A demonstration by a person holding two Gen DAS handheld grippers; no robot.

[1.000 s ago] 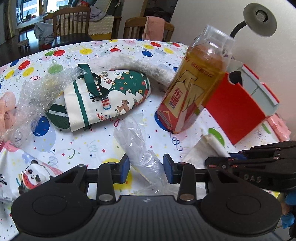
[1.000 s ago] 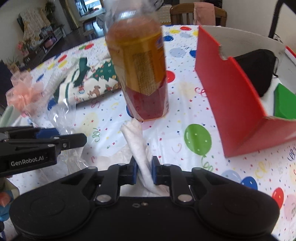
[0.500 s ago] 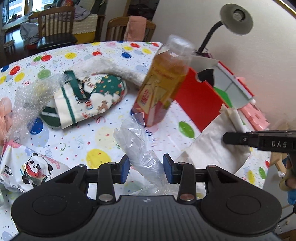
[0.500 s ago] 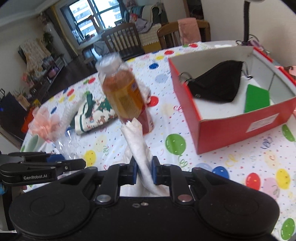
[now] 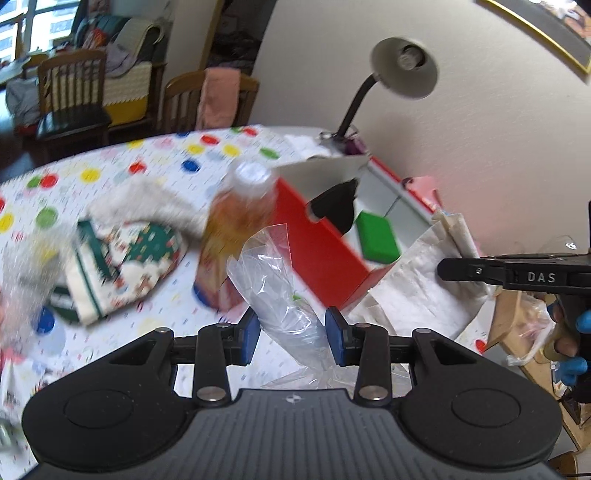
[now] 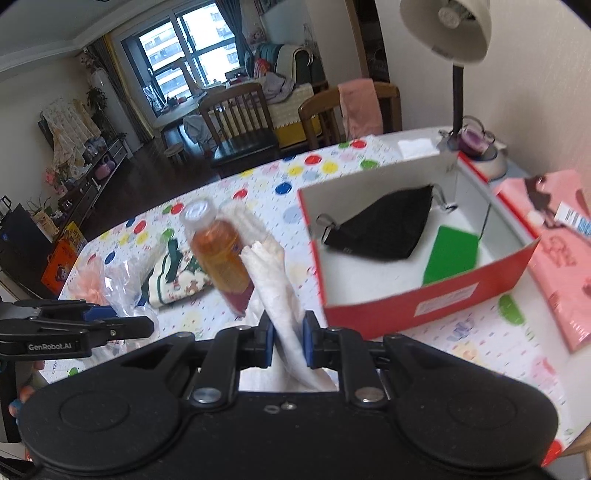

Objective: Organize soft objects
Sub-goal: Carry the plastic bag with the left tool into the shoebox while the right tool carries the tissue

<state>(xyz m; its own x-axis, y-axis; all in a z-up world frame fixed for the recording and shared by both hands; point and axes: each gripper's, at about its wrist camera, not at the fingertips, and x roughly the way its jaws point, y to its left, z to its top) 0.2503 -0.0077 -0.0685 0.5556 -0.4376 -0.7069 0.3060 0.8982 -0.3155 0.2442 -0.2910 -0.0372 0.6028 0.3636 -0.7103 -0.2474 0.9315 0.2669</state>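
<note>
My left gripper (image 5: 292, 334) is shut on a clear plastic bag (image 5: 275, 280), held above the table. My right gripper (image 6: 289, 343) is shut on a white cloth (image 6: 275, 291), which hangs as a sheet in the left wrist view (image 5: 417, 284). Both are raised near the red box (image 6: 424, 306), which holds a black face mask (image 6: 384, 225) and a green pad (image 6: 452, 254). A Christmas-print pouch (image 5: 122, 266), a white fluffy strip (image 5: 147, 199) and bubble wrap (image 5: 26, 266) lie on the balloon tablecloth (image 6: 480, 332).
A tea bottle (image 6: 221, 258) stands left of the red box. A desk lamp (image 6: 448, 33) rises behind the box by the wall. A pink package (image 6: 557, 251) lies right of the box. A pink bow (image 6: 90, 277) lies at the left. Chairs (image 6: 240, 122) stand beyond the table.
Both grippers have risen and drawn back with their loads, so the red box's inside now shows. The white cloth has lifted off the table and hangs free.
</note>
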